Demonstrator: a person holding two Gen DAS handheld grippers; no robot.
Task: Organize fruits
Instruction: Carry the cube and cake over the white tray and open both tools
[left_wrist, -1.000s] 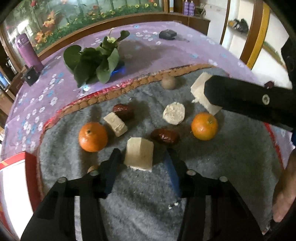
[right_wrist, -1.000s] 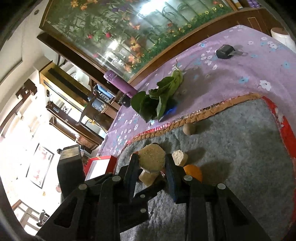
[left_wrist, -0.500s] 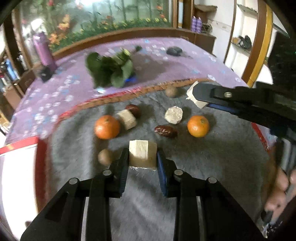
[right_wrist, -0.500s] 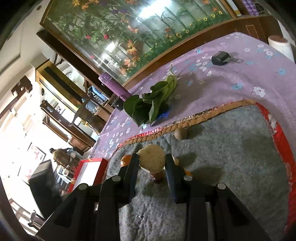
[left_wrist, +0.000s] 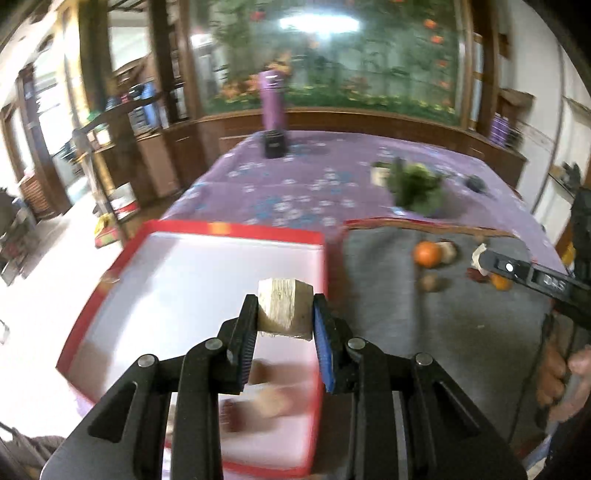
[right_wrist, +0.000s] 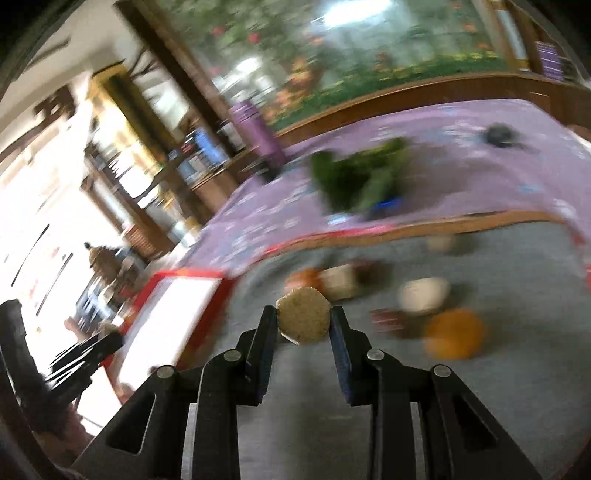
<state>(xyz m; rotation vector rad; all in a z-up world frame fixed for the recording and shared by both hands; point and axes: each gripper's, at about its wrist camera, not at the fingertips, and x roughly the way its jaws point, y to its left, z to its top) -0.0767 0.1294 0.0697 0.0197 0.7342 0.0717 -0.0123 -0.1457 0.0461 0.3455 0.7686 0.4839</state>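
My left gripper (left_wrist: 284, 314) is shut on a pale cut block of fruit (left_wrist: 283, 308) and holds it in the air over the right part of a red-rimmed white tray (left_wrist: 229, 230). Blurred fruit pieces (left_wrist: 273, 398) lie in the tray below it. My right gripper (right_wrist: 303, 319) is shut on a round pale fruit slice (right_wrist: 303, 319) above the grey mat (right_wrist: 517, 387). On the mat lie oranges (right_wrist: 453, 334), a dark date (right_wrist: 388, 320), a white round piece (right_wrist: 424, 293) and a pale block (right_wrist: 338, 281). The tray (right_wrist: 173, 321) shows left of the right gripper.
A purple flowered cloth (left_wrist: 295, 184) covers the table. Green leafy vegetables (left_wrist: 417, 186) lie on it behind the mat. A purple bottle (left_wrist: 272, 99) and a black box (left_wrist: 274, 144) stand at the far edge. The right gripper's arm (left_wrist: 535, 280) reaches in from the right.
My left gripper lifted the pale block off the mat and swung left over the tray. My right gripper swung left with the round slice still held. Both views are motion-blurred.
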